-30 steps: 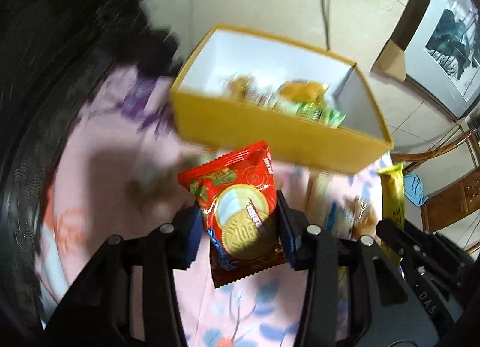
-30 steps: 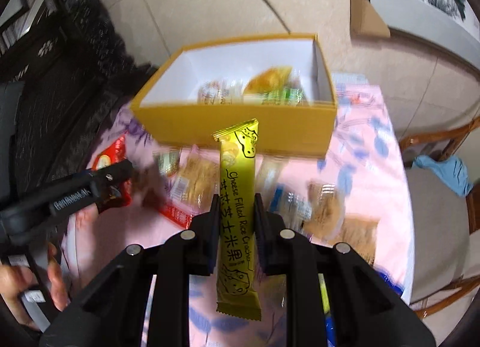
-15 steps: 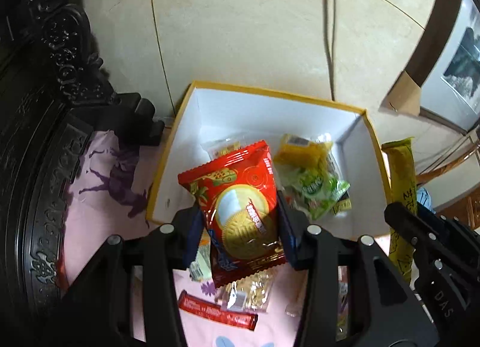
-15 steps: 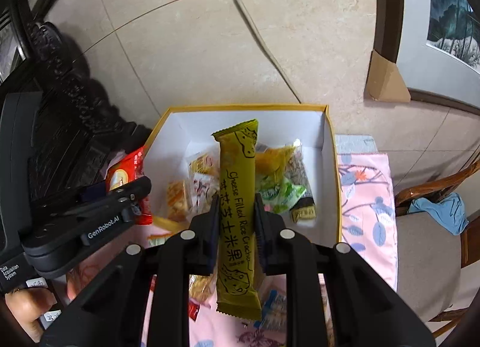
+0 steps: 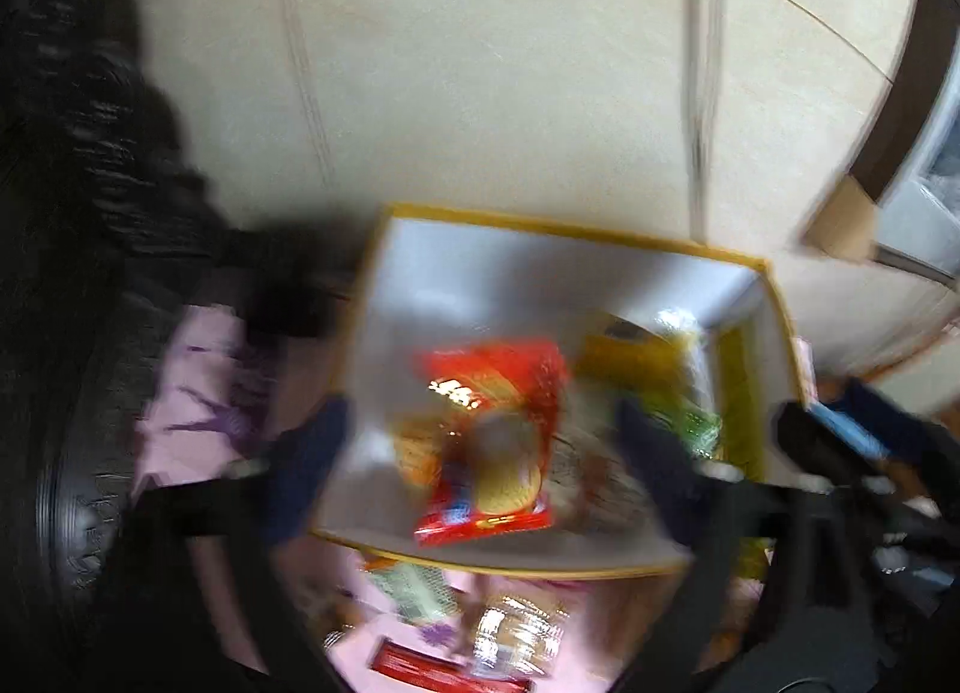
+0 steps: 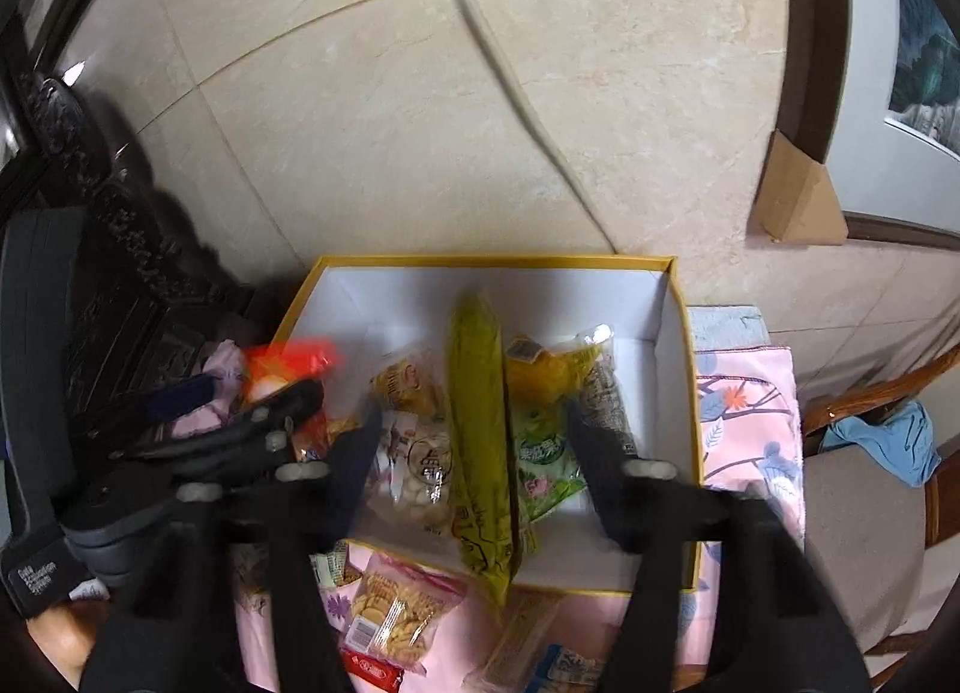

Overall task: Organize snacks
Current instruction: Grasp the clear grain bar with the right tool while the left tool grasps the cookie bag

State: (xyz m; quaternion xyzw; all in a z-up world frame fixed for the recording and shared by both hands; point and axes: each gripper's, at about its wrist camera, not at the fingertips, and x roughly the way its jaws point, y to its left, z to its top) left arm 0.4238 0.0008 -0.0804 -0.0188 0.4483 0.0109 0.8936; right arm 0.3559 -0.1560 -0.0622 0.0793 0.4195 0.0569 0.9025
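A yellow box with white inside (image 5: 558, 225) (image 6: 492, 260) stands on the pink cloth and holds several snack packs. In the blurred left wrist view my left gripper (image 5: 480, 441) is open above the box, and the red biscuit pack (image 5: 489, 441) is free between its spread fingers, over the box. In the right wrist view my right gripper (image 6: 474, 453) is open, and the long yellow cracker bar (image 6: 480, 441) is loose between the fingers, its lower end over the box's near wall. The left gripper (image 6: 240, 429) shows at the left there.
Loose snack packs (image 6: 390, 609) lie on the pink floral cloth (image 6: 750, 411) in front of the box. A dark carved cabinet (image 6: 120, 273) stands at the left, a wooden chair (image 6: 870, 489) at the right. A tiled wall with a cable (image 6: 516, 93) rises behind the box.
Both grippers have opened over the box. The red biscuit pack and the yellow cracker bar have left the fingers and are dropping into the box.
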